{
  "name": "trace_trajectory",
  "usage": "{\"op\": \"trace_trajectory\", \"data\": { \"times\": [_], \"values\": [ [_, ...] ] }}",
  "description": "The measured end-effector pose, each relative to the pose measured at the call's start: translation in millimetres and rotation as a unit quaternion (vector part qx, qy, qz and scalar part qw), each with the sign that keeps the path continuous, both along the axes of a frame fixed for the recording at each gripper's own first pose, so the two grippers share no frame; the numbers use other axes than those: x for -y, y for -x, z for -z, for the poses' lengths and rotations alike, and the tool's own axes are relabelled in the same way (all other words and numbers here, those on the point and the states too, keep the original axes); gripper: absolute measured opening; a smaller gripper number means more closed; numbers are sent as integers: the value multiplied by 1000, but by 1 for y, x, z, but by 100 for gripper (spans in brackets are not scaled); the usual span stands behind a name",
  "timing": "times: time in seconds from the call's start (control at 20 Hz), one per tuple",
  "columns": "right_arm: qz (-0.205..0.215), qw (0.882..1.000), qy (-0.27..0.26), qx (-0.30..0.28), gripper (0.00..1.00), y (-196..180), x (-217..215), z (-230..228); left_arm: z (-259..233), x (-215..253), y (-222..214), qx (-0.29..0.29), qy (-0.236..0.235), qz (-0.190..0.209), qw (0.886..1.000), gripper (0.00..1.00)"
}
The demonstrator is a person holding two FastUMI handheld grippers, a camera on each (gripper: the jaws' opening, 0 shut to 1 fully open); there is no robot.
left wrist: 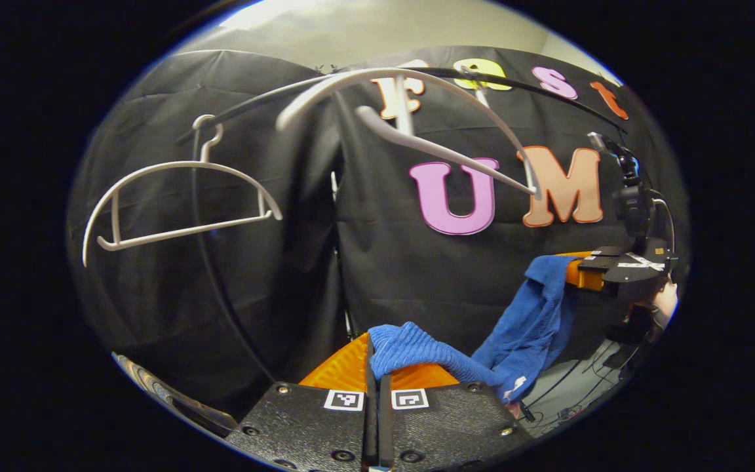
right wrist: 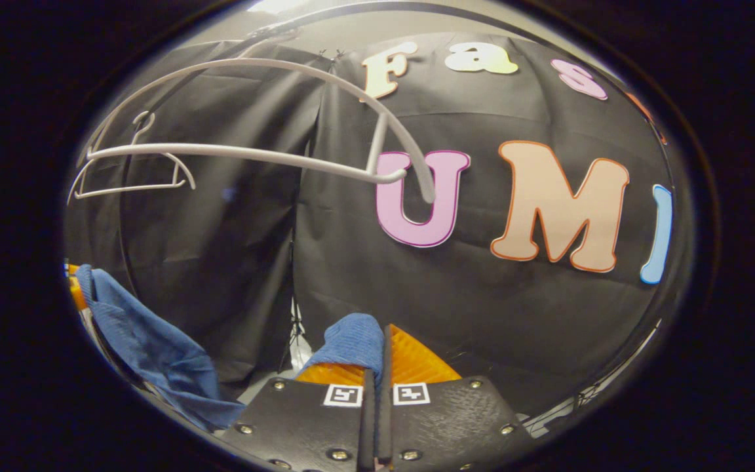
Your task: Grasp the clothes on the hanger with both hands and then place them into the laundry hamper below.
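A blue garment (left wrist: 528, 328) hangs stretched between both grippers, off the hangers. My left gripper (left wrist: 375, 347) is shut on one bunched end of it at the bottom of the left gripper view. The other end rises to the right gripper (left wrist: 579, 270), held by a hand at the right edge. In the right gripper view, my right gripper (right wrist: 383, 341) is shut on a fold of the garment (right wrist: 351, 341), and the rest sags left toward the left gripper (right wrist: 73, 285). A bare white hanger (left wrist: 430, 147) hangs on the rail above.
A second bare white hanger (left wrist: 181, 196) hangs further left on the black rail (left wrist: 246, 105); both hangers (right wrist: 253, 154) also sit above the grippers in the right gripper view. A curved patterned rim (left wrist: 154, 390) lies low at the left. Cables (left wrist: 574, 387) lie on the floor.
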State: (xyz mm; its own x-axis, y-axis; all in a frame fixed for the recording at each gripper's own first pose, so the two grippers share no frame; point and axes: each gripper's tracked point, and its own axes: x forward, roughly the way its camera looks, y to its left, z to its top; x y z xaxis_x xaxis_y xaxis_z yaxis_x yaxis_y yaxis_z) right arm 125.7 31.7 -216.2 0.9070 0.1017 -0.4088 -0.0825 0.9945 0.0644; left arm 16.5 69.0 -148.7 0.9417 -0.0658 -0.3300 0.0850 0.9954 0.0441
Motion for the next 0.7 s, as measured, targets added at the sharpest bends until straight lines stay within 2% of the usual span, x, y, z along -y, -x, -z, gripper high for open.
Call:
{"op": "trace_trajectory", "data": {
  "times": [0.45, 0.7],
  "values": [
    [-31, 998, -13, -52, 3, 37, -36, 39, 58, 67, -21, -51, 10, 106, 993, 2],
    [-43, 994, -2, -103, 3, 67, -44, 83, 84, 108, -33, -99, 7, 140, 985, 2]
  ]
}}
